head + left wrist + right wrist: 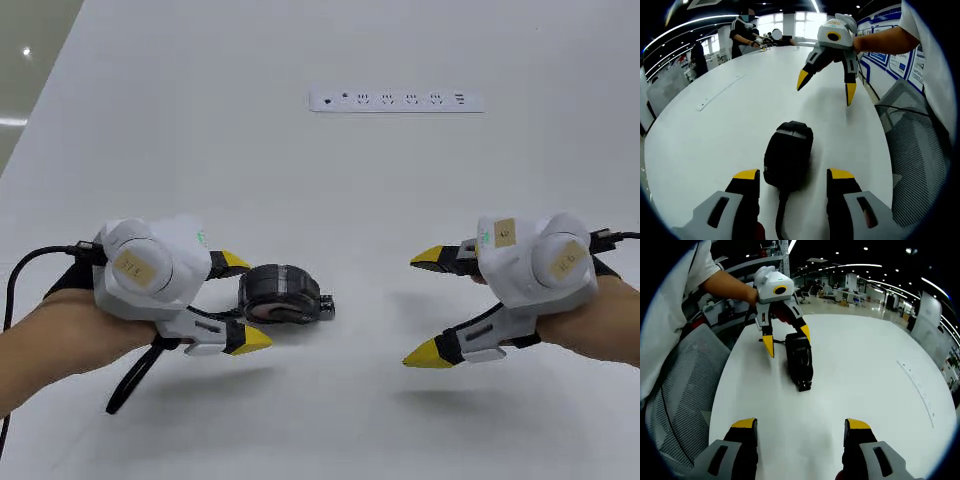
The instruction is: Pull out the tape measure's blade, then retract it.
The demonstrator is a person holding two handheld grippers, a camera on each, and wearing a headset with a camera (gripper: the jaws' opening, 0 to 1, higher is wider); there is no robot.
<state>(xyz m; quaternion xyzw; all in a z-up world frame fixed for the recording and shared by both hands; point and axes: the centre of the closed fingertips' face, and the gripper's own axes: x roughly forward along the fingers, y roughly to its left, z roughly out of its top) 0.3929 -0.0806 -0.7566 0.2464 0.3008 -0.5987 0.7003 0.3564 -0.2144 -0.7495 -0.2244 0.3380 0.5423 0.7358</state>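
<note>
A black tape measure (281, 294) lies on its side on the white table (330, 200), blade end pointing right. My left gripper (243, 301) stands open around its left part, yellow tips on either side; I cannot tell whether they touch. In the left gripper view the tape measure (788, 155) sits just past the open fingertips (746, 176). My right gripper (432, 305) hovers open to the right, well apart from the case. From the right gripper view the tape measure (799, 359) lies ahead with the left gripper (786, 339) over it, and the right gripper (826, 84) appears in the left gripper view.
A white power strip (396, 101) lies flat at the far side of the table. A black cable (30, 265) trails from the left gripper. A mesh chair (682, 385) stands at the table's edge. People sit at the far end (744, 32).
</note>
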